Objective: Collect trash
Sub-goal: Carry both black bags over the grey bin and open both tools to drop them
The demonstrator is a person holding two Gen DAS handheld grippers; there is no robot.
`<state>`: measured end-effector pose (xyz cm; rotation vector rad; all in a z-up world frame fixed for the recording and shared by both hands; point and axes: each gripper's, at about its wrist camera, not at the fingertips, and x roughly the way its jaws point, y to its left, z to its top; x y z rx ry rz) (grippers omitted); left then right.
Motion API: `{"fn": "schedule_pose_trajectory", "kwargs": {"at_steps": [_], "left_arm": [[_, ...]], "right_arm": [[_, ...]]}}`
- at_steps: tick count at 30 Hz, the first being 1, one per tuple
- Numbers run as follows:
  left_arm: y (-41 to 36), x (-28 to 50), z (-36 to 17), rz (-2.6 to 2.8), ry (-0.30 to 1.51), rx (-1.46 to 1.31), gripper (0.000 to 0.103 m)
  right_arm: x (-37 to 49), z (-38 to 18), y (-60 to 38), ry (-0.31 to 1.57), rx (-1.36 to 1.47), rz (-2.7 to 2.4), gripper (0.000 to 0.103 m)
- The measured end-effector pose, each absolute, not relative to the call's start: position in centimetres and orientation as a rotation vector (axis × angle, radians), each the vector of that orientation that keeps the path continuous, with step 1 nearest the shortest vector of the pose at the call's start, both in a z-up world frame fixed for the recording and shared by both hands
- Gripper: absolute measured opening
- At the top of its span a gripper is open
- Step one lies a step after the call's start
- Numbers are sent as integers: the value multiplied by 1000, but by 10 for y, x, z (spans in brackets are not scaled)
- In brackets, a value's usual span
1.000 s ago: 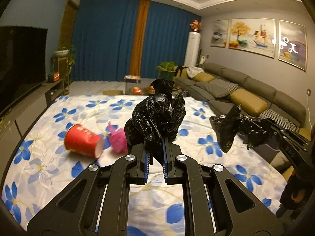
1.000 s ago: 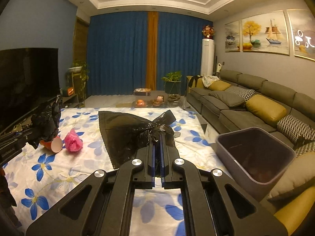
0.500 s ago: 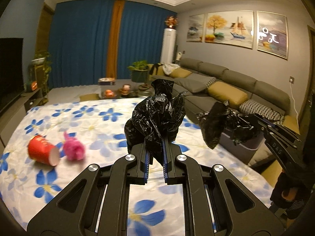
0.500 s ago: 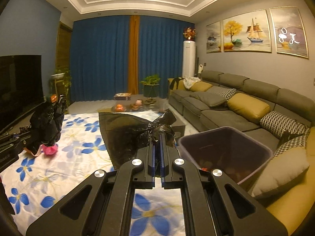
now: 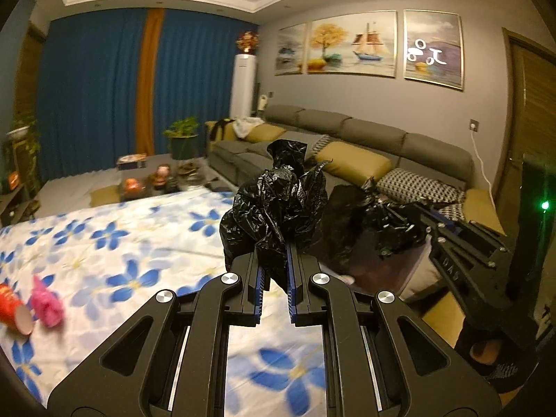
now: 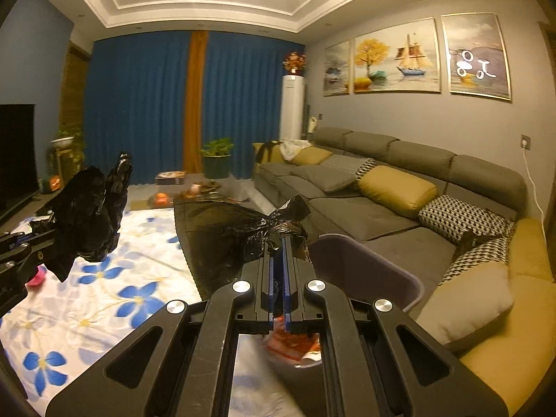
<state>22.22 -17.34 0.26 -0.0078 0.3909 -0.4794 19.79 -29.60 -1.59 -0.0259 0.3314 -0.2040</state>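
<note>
The black trash bag (image 6: pixel 222 243) hangs stretched between both grippers, just left of and above the bin (image 6: pixel 368 271), which serves as the landmark here; the left gripper (image 5: pixel 274 271) pinches a crumpled bunch of the bag's rim between its blue-edged fingers, and the right gripper (image 6: pixel 277 278) has its fingers pressed together on another gathered fold of the same rim; so the bag's mouth runs roughly sideways from one hand to the other, its long axis across the bin's near-left edge; the right gripper is the nearer to the bin, almost over its rim, the left one farther off on the side away from the sofa (image 6: pixel 399 187); my judgement is that the coming move turns on bringing the open mouth over the bin and spreading it around the rim, and the thin film could slip or tear if pulled too hard; the bag is glossy, wrinkled plastic, limp and shapeless; the bin is a smooth, dull purple tub with rounded corners, something reddish showing inside; away from the bin, on the floral sheet (image 5: pixel 114 243), lie a red paper cup (image 5: pixel 14 312) on its side and a pink crumpled wad (image 5: pixel 47 305) touching it, well apart from both hands; beyond the bin the sofa carries mustard and patterned cushions
</note>
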Motion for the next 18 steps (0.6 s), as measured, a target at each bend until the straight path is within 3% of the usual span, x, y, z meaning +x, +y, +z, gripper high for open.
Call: {"fn": "schedule_pose_trajectory", "kwargs": {"at_steps": [18], "left_arm": [[-256,266,-18,-621,434,29,10]], "right_arm": [[217,-29,-359,364,39,-300,5]]}}
